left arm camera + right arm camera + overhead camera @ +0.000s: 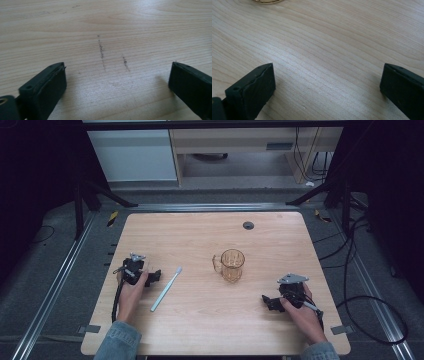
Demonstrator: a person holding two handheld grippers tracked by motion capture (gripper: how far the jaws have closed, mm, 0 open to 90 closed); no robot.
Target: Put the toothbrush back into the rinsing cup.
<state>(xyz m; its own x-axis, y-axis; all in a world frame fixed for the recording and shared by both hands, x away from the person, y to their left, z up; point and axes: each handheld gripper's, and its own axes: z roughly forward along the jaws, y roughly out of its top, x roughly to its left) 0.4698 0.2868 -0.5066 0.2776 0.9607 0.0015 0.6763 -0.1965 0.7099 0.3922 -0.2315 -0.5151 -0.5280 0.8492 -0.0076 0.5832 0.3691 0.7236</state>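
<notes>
The toothbrush (166, 289) lies flat on the table (210, 325), a pale blue stick set at a slant, its head end pointing away from the person and its handle end toward the near edge. It sits just beside the left gripper (155, 276), on that gripper's inner side, close to the jaw tips but not touching them. Beyond it, toward the middle of the table, stands the amber glass mug (231, 265), upright, with its handle turned toward the left gripper's side. The mug is well apart from the toothbrush and lies ahead of the right gripper (268, 302), off to that gripper's inner side.

The left gripper (117, 82) rests low over the wood with its jaws spread wide; between them is bare table, marked by two short dark scuff lines (101, 51). The right gripper (328, 82) also has its jaws spread wide over plain wood grain, holding nothing. At the top edge of the right gripper view, a sliver of the mug's (267, 1) golden base shows, far ahead of the jaws.

Each hand holds its gripper from behind, forearms coming in from the near edge of the table. A small dark grommet (248, 225) sits in the tabletop far beyond the mug.
</notes>
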